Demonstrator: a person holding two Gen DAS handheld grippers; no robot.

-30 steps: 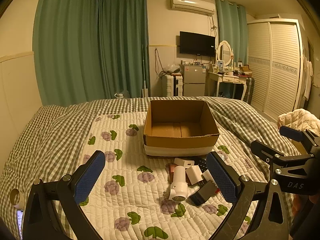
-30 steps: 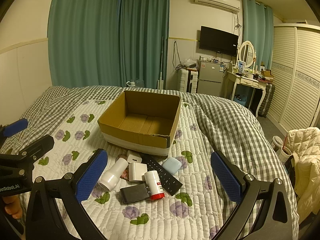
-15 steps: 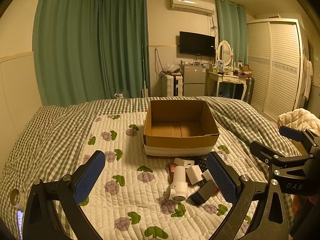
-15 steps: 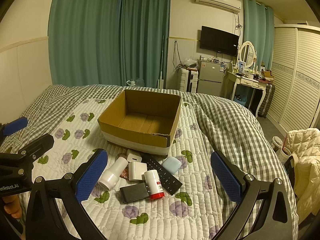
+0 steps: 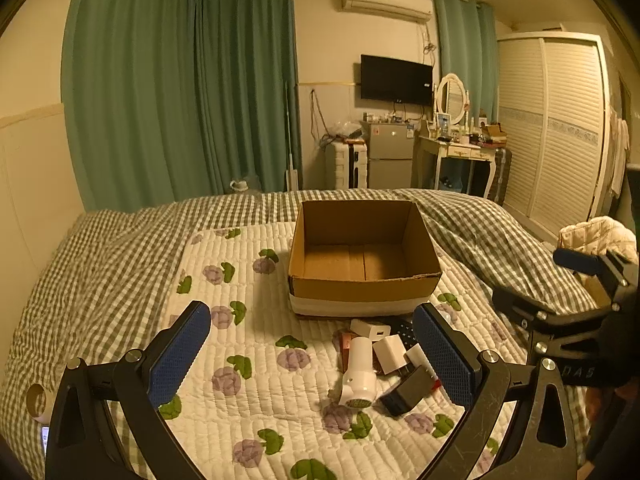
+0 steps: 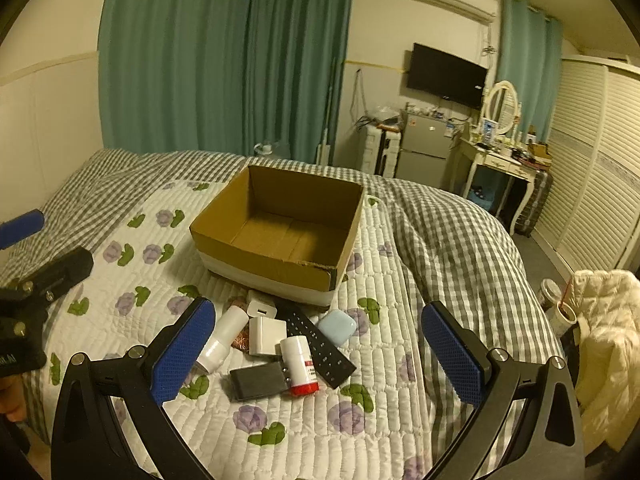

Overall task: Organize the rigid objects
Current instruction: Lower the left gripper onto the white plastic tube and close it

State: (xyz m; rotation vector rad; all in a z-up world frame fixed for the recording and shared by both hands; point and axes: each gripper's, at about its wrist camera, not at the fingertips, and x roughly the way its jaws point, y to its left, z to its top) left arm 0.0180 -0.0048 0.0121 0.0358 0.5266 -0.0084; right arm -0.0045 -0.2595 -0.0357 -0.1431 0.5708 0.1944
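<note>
Left gripper [image 5: 312, 354]: fingers wide apart, holding nothing, above the quilt [image 5: 256, 384]. Right gripper [image 6: 318, 356]: fingers wide apart, holding nothing, above the pile. Cardboard box [image 6: 280, 236]: open-topped, empty, on the quilt. Just in front of it, clustered and touching: white bottle [image 6: 222, 338], white charger [image 6: 267, 335], black remote [image 6: 316, 346], red-capped tube [image 6: 299, 366], black adapter [image 6: 258, 380], pale blue case [image 6: 337, 328].

A bedroom in a home.
A bed [image 5: 120, 264] with checked cover fills the lower frame; green curtains [image 5: 180, 88], a wall television [image 5: 396, 80], a dressing table [image 5: 456, 148] and a wardrobe [image 5: 560, 120] stand behind.
</note>
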